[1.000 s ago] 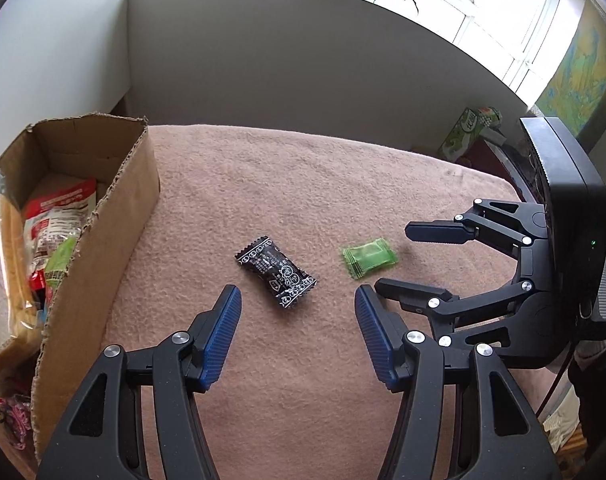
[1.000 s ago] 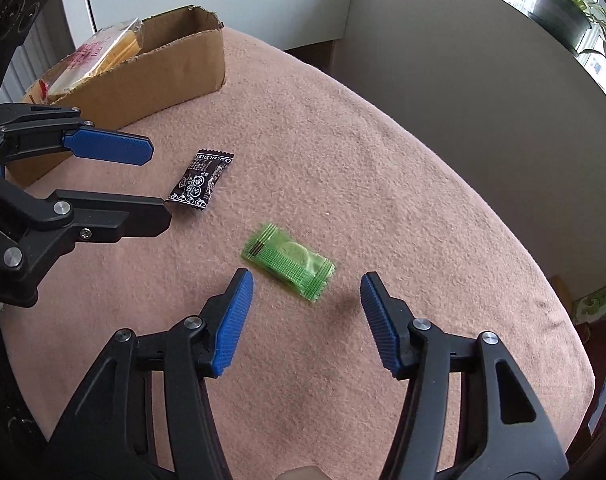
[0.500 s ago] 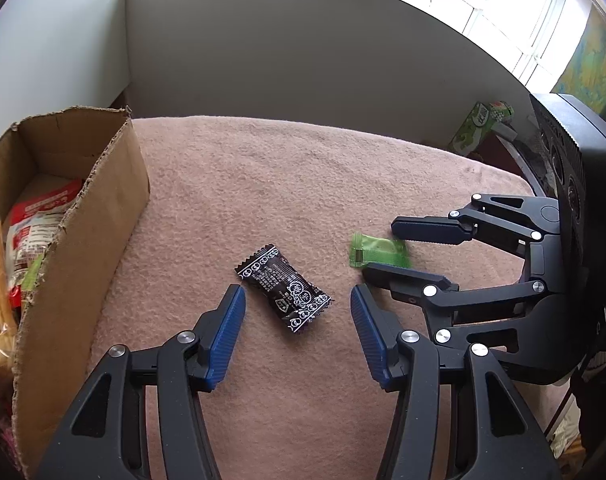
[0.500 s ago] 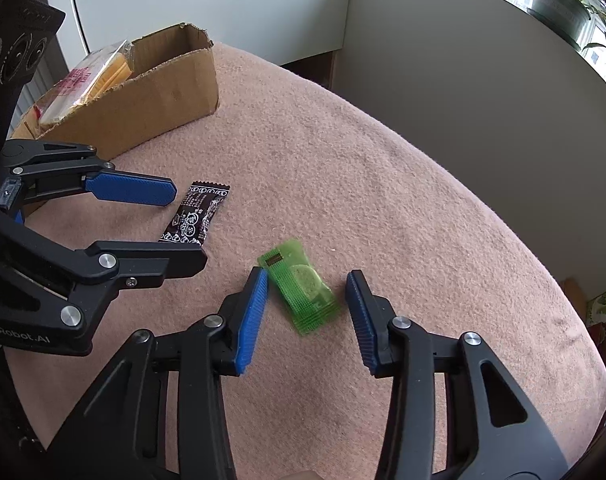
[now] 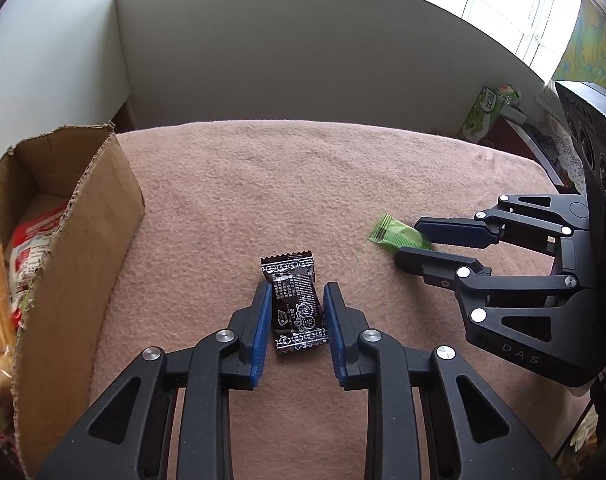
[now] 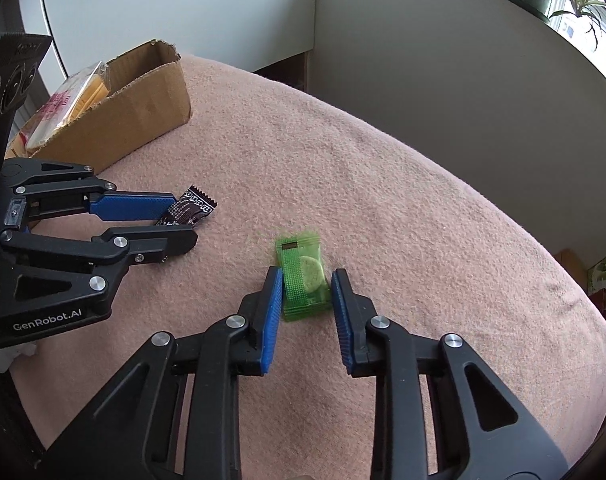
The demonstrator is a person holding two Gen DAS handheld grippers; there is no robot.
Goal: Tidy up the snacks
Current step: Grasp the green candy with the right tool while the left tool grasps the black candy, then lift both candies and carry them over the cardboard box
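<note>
The black snack packet (image 5: pixel 295 301) lies flat on the pink blanket (image 5: pixel 303 184) that covers the table, near the middle of the near side, with the blue pads of the left gripper (image 5: pixel 297 312) closed in on its two long edges. The jaws have just been closing, and the wrapper sits squarely between them; the pads appear to touch it on both sides, so this reads as a grip just made. To its right, the green candy packet (image 6: pixel 304 278) is caught in the same way by the right gripper (image 6: pixel 307 300), whose jaws have also just been closing and now press the wrapper's sides. The green packet is slightly blurred and its far end looks lifted, so it may already be coming off the blanket.

The step in hand, as I judge it, is the pick-up of both sweets at once. At the far left stands an open cardboard box (image 5: pixel 103 216) that already holds other snack bags (image 5: pixel 31 248), and it is the likely home for these two.

The next move calls for lifting both packets clear of the blanket, then carrying them left over the box wall before letting go. The wrappers are thin and slippery, so the grip should be firm, and the two grippers need to travel without crossing.
</note>
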